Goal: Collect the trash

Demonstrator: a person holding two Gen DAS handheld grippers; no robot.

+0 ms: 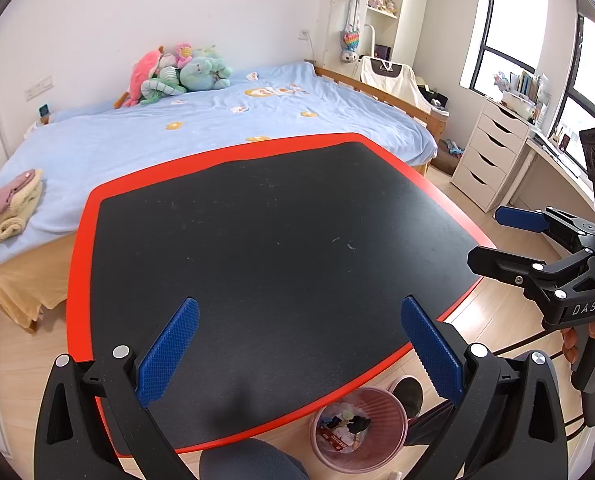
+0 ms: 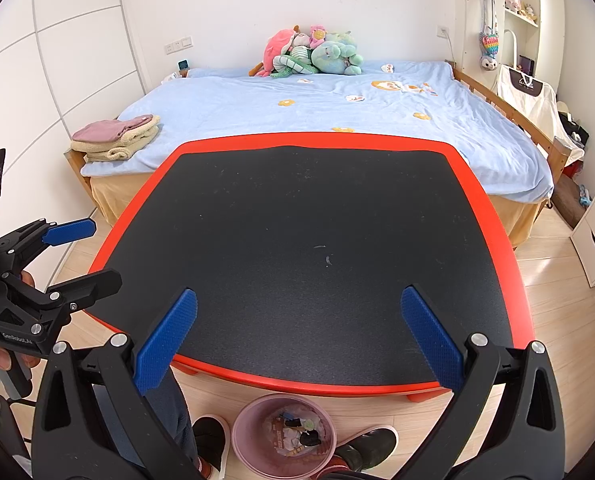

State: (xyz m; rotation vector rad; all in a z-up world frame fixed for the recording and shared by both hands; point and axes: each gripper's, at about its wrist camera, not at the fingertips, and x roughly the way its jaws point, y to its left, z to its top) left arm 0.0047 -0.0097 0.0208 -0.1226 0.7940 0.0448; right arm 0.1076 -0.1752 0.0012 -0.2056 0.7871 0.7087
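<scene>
The low table's black mat (image 1: 257, 240) (image 2: 317, 220) is bare apart from a tiny pale scrap (image 1: 351, 246) (image 2: 328, 260). A pink bin (image 1: 381, 402) (image 2: 253, 420) stands on the floor under the table's near edge. It holds wrappers and crumpled paper (image 1: 345, 428) (image 2: 297, 430). My left gripper (image 1: 300, 350) (image 2: 105, 252) hovers open over the near part of the mat, nothing between its blue pads. My right gripper (image 2: 297, 340) (image 1: 484, 236) is open too, empty, beside the left one at the table's right side.
The table's red rim (image 1: 81, 240) (image 2: 493, 220) butts against a bed with a blue cover (image 1: 217, 128) (image 2: 337, 96). White drawers (image 1: 489, 152) stand to the right. The person's shoes (image 2: 211, 440) (image 2: 371, 448) flank the bin, a knee (image 1: 249, 460) is beneath me.
</scene>
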